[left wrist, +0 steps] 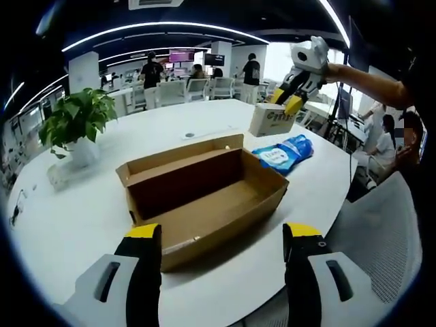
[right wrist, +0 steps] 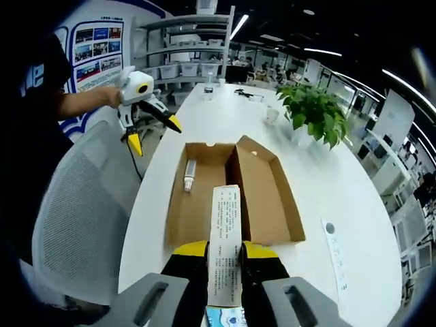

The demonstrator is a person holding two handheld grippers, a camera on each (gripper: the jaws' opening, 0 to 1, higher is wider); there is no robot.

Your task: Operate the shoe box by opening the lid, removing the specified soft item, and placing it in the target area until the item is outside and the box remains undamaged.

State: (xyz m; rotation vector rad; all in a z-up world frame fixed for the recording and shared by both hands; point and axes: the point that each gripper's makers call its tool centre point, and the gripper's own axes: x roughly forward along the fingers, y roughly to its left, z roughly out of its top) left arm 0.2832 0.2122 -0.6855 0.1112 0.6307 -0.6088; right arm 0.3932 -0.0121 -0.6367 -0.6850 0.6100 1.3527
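A potted green plant point(left wrist: 75, 122) in a white pot stood near the far left edge of the round white table point(left wrist: 68, 225), and a grey mesh office chair point(right wrist: 82, 211) sat at the table's near edge. Beyond the table's far edge, people stood among white chairs point(left wrist: 197, 87) and desks, while grey shelving point(right wrist: 194, 51) with white bins and a wall poster point(right wrist: 99, 44) lined the room's side.
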